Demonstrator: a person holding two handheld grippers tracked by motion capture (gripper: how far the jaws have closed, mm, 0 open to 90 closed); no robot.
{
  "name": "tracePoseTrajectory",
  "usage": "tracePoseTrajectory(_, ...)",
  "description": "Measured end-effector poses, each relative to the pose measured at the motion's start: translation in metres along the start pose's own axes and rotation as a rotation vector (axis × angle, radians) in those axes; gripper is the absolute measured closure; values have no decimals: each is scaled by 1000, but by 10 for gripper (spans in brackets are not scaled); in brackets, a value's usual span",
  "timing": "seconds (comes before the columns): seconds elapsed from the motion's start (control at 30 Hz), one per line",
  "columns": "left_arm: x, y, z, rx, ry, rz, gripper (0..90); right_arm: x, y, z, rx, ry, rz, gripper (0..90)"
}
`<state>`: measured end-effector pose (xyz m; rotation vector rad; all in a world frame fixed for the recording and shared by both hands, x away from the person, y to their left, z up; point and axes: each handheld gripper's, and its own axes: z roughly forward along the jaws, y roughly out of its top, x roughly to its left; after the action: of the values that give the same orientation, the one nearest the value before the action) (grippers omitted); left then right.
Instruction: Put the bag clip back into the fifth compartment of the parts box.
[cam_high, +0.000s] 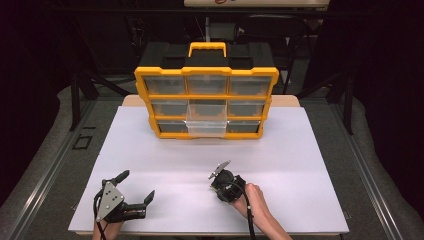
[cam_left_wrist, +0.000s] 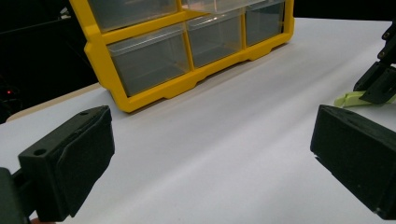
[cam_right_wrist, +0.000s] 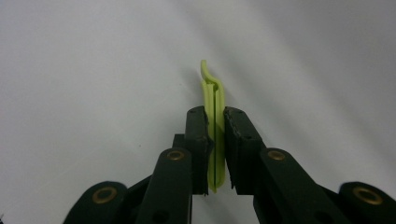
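The right gripper holds a lime-green clip pinched between its jaws at the centre of the frame, low over the white table. The left gripper waits wide open at lower left. Probably the clip goes next into the open drawer of the yellow organizer, which asks a forward reach.

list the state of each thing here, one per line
organizer: upright at the table's far side
bottom middle drawer: pulled partway out, the other drawers pushed in
green clip: pinched between the right gripper's jaws, low over the table
right gripper: shut on the clip
left gripper: open, holding nothing
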<state>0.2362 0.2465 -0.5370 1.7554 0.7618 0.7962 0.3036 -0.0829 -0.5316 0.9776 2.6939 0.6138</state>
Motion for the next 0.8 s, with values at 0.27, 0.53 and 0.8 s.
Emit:
tracePoseTrajectory(0.27, 0, 0, 0, 0, -1, 1, 0, -7, -1, -7, -26, 15, -1, 802)
tracePoseTrajectory(0.53, 0, 0, 0, 2, -4, -1, 0, -16, -3, -13, -38, 13, 6, 802)
tracePoseTrajectory(0.8, -1, 0, 1, 3, -3, -1, 0, -24, -5, -15, -32, 8, 18, 801)
